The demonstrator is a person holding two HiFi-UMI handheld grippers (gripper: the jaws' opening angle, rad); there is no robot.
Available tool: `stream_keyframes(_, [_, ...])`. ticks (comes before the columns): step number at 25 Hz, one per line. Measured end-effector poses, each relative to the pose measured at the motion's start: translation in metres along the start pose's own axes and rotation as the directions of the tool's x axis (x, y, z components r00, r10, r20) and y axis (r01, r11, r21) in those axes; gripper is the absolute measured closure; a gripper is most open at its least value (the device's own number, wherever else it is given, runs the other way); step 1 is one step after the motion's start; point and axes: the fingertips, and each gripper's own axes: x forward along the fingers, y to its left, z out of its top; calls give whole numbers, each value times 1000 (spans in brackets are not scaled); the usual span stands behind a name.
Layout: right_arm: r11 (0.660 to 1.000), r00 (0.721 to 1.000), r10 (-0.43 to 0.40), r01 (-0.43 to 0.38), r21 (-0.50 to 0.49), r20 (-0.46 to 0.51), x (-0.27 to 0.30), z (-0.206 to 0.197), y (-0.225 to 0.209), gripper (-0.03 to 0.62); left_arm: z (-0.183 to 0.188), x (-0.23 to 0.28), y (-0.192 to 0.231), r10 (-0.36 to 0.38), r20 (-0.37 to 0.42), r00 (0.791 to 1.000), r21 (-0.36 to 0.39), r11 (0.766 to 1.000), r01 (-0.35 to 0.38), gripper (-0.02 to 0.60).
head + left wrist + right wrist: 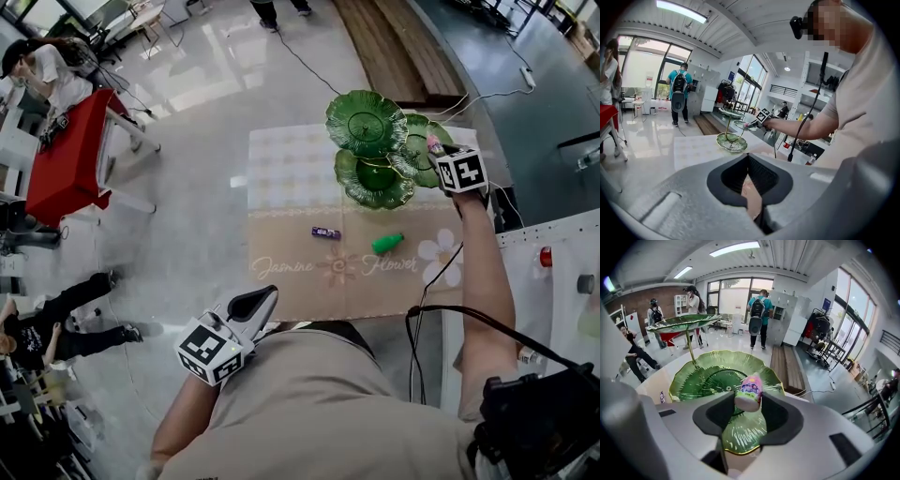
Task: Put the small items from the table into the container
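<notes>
Bright daylight, glare, fisheye-warped edges

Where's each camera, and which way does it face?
Head view: on the person's head, steeply down at table, chest, left gripper, right gripper.
Left gripper view: on that gripper, across the table; its jaws, the person's right arm.
Right gripper view: on that gripper, down past jaws holding a pink bottle.
All share the green dish stand.

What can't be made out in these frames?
- small pink bottle, right gripper view: label print too small and blurred; head view: mostly hidden by the right gripper.
- purple item, head view: too small to identify.
- bottom plate, head view: far rim hidden under the top plate.
- table, head view: near edge covered by the person's torso.
</notes>
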Motion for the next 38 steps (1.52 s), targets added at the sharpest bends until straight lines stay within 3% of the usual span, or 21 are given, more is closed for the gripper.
stream_keyframes(12, [999,999,-44,44,8,13,-12,-5,2,375,0,-8,6,-35,-7,999,7,999,35,574])
stream_keyframes(23, [991,992,-108,102,88,61,-63,-24,24,375,-1,-25,11,-129,-8,992,40,991,129,574])
stream_keyframes(31, [983,986,-112,92,160,120,-122,-46,91,397,-5,-44,17,-224,-2,975,57,973,224,574])
stream_keyframes(38, [975,982,-56,15,222,180,-170,-64,194,434,-12,-62,15,-325,-14,946,70,943,325,574])
